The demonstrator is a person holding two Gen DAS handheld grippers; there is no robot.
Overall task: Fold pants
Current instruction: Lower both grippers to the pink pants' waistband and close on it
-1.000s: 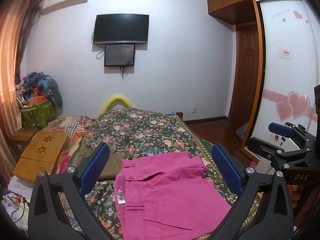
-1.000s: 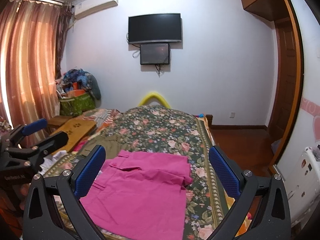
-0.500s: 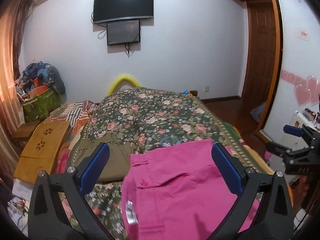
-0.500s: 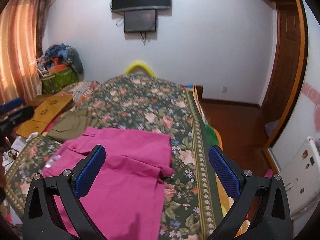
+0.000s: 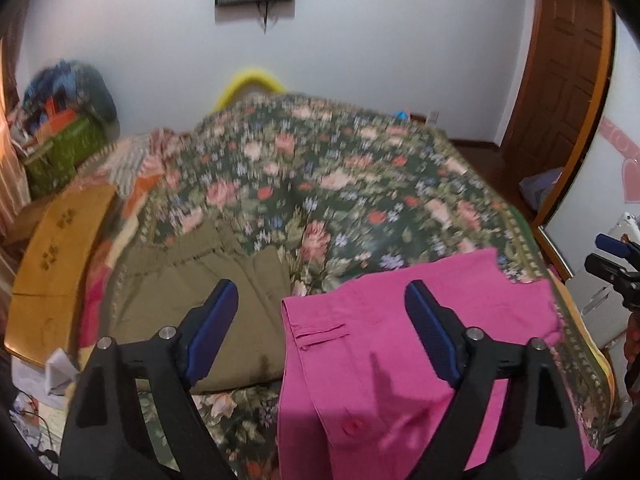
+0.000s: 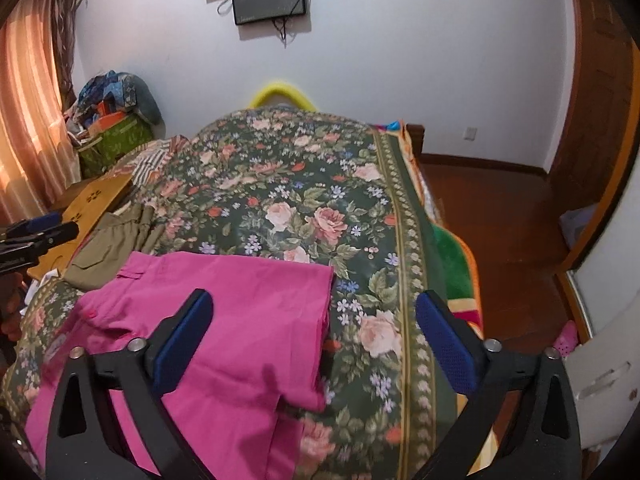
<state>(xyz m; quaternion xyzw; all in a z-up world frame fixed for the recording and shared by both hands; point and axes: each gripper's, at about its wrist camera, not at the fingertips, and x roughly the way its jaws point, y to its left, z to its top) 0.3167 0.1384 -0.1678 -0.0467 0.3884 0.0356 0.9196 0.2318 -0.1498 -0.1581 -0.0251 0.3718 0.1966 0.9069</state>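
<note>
Bright pink pants (image 5: 404, 360) lie flat on the floral bedspread (image 5: 320, 184), waistband and belt loops towards the left. My left gripper (image 5: 319, 296) hovers over the waistband's upper left corner; its blue pads are closing, with nothing pressed between them. In the right wrist view my right gripper (image 6: 314, 300) hangs above the far right edge of the pink pants (image 6: 248, 288). Its jaws are closing too and grip nothing. The right gripper (image 5: 616, 264) also shows at the left view's right edge, and the left gripper (image 6: 36, 236) at the right view's left edge.
Folded olive pants (image 5: 192, 280) lie just left of the pink ones. A wooden lap tray (image 5: 60, 248) sits at the bed's left edge, with a green bag (image 5: 60, 152) of clutter behind it. Bare wooden floor (image 6: 500, 220) and a white wardrobe door (image 6: 608, 272) lie to the right.
Both grippers have come down and forward over the pink pants and now tilt more steeply at the bed. Both pairs of blue pads stand closer together than before.
</note>
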